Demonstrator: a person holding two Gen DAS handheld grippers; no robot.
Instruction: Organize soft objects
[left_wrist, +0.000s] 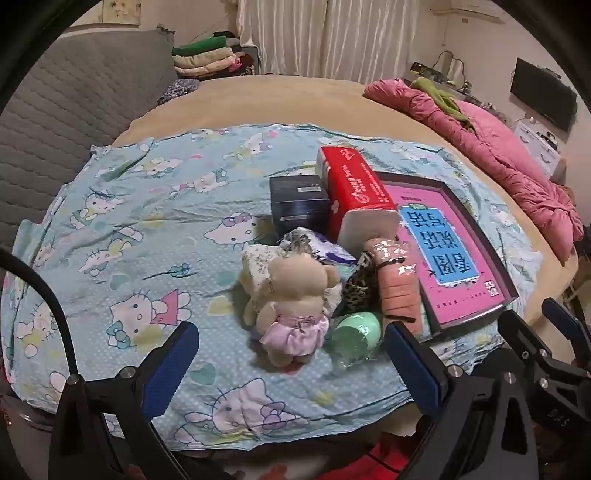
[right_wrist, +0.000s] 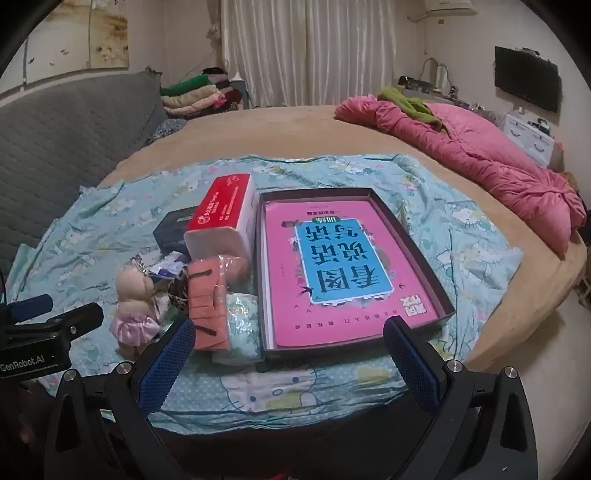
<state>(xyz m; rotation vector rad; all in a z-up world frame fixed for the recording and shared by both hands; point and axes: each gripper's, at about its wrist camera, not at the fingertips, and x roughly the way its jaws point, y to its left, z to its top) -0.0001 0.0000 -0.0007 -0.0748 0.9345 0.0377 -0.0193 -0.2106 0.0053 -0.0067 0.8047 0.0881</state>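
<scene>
A small plush bear in a pink skirt (left_wrist: 291, 295) (right_wrist: 135, 306) stands on a Hello Kitty cloth (left_wrist: 129, 221) (right_wrist: 295, 384) on the bed. Beside it lie a wrapped salmon-pink cloth bundle (left_wrist: 397, 284) (right_wrist: 208, 306), a leopard-print item (left_wrist: 358, 284), a green egg-shaped object in plastic (left_wrist: 356, 328) and a patterned packet (left_wrist: 310, 240). My left gripper (left_wrist: 291, 365) is open, just in front of the bear. My right gripper (right_wrist: 288, 362) is open, in front of a dark tray (right_wrist: 424, 258) holding a pink book (right_wrist: 332, 266).
A red tissue pack (left_wrist: 354, 192) (right_wrist: 225, 218) and a dark box (left_wrist: 299, 203) (right_wrist: 171, 229) sit behind the soft items. A pink quilt (left_wrist: 498, 147) (right_wrist: 480, 147) lies at the right. A grey headboard (left_wrist: 74, 103) and folded clothes (left_wrist: 210, 55) are at the left.
</scene>
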